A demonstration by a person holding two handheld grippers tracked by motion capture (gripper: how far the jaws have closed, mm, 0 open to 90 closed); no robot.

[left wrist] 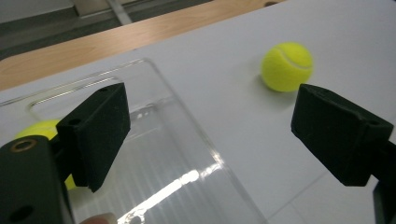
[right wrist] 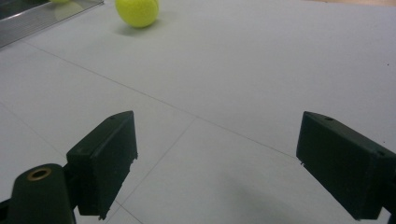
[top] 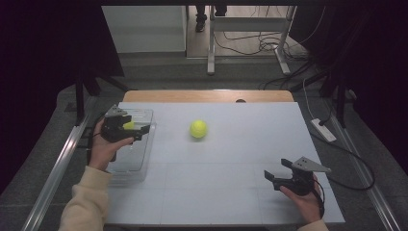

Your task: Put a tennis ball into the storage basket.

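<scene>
One yellow tennis ball (top: 198,129) lies on the white table top (top: 231,192), near its middle. A second yellow ball (top: 128,125) rests inside a clear plastic box (top: 132,161) at the table's left side. My left gripper (top: 139,126) hangs open above the box's far end with nothing between its jaws. In the left gripper view the boxed ball (left wrist: 39,130) peeks out behind the left jaw, and the loose ball (left wrist: 286,66) lies beyond the box rim (left wrist: 196,135). My right gripper (top: 277,169) is open and empty near the front right, pointing toward the loose ball (right wrist: 137,11).
A wooden strip (top: 207,96) borders the table's far edge. Metal rails (top: 57,163) run along both sides, and cables (top: 346,149) trail on the floor at the right. Bare white surface (right wrist: 233,70) stretches between the right gripper and the ball.
</scene>
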